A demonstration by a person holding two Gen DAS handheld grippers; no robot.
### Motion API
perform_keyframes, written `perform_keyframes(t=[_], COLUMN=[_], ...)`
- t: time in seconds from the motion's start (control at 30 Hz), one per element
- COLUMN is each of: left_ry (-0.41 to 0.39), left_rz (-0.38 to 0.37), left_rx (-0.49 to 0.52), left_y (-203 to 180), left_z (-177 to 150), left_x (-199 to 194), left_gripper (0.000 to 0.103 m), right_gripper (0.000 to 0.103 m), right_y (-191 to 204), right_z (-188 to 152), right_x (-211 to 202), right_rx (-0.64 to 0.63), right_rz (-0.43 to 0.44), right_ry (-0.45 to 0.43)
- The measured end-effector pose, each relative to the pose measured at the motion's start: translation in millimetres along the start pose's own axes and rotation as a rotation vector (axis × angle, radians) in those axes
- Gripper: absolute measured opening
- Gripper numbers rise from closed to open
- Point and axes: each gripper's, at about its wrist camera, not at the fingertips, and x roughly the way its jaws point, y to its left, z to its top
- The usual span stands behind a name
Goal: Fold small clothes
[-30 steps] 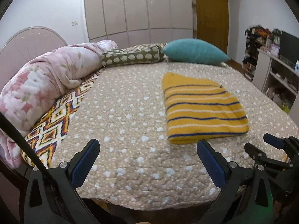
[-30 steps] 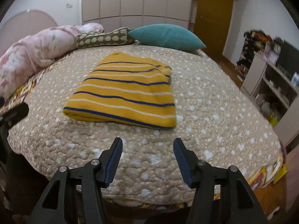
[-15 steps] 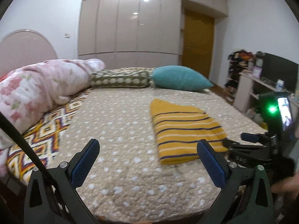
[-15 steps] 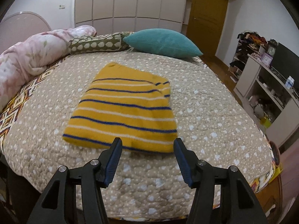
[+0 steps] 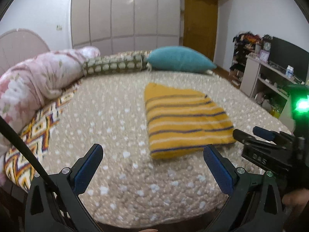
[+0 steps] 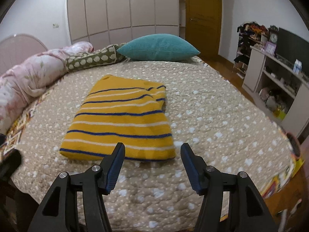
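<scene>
both fingers (image 6: 151,160) spread, empty; soft, light sweater (image 6: 121,123) lies folded on bed (image 6: 212,116); pinch its six o'clock hem.

No readable txt showing anywhere; marks on the right gripper (image 5: 256,155) body are blurring, too unclear to read.

Your left gripper (image 5: 152,166) & right gripper (image 6: 152,160) both tilt downward w/ jaws spread wide, nothing between them, the right's jaws having just been opening a bit.
</scene>
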Motion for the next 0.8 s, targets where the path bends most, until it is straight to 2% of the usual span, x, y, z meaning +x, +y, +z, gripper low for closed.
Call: perform_keyframes(t=[0.23, 0.5, 0.8], left_ry=[0.134, 0.148, 0.170], left_rz=[0.023, 0.028, 0.026], left_rx=[0.011, 0.052, 0.009], left_y=[-20, -33, -24], left_z=[-12, -15, -17], left_x=[26, 29, 33], left_gripper=[0.103, 0.103, 0.103], right_gripper=[0.067, 0.069, 0.069], right_y=[-14, -23, -14], right_z=[-24, -36, -38], right_x=[-5, -5, 3], right_rx=[-0.018, -0.014, -0.040], right_rz=[-0.012, 0.004, 0.019], right_ry=[-0.010, 0.009, 0.033])
